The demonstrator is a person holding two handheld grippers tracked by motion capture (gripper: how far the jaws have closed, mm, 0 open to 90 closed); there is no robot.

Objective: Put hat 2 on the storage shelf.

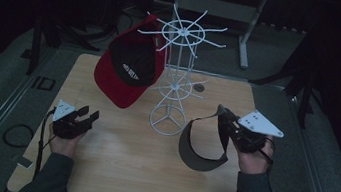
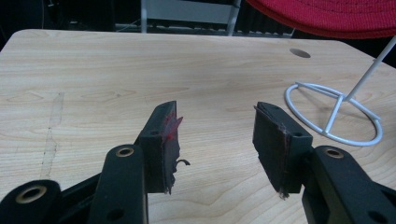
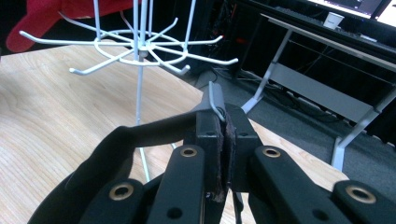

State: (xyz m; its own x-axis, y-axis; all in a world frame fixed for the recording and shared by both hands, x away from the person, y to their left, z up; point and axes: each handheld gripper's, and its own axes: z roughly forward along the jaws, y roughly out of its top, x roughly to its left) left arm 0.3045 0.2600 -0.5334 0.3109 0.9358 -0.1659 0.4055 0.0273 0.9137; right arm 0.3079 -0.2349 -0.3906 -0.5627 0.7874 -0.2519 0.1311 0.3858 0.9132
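A white wire rack with hooked arms stands at the middle of the wooden table. A red and black cap hangs on its upper left hooks. My right gripper is shut on the strap of a dark grey visor, whose brim hangs down to the right of the rack's base. In the right gripper view the jaws pinch the visor strap and a metal clip, with the rack's lower hook ring beyond. My left gripper is open and holds nothing, low over the table's left side, jaws apart.
The rack's ring base lies right of the left gripper, and the red cap's brim hangs above it. A cable hole sits near the table's far edge. A grey metal frame stands behind the table. Dark floor surrounds it.
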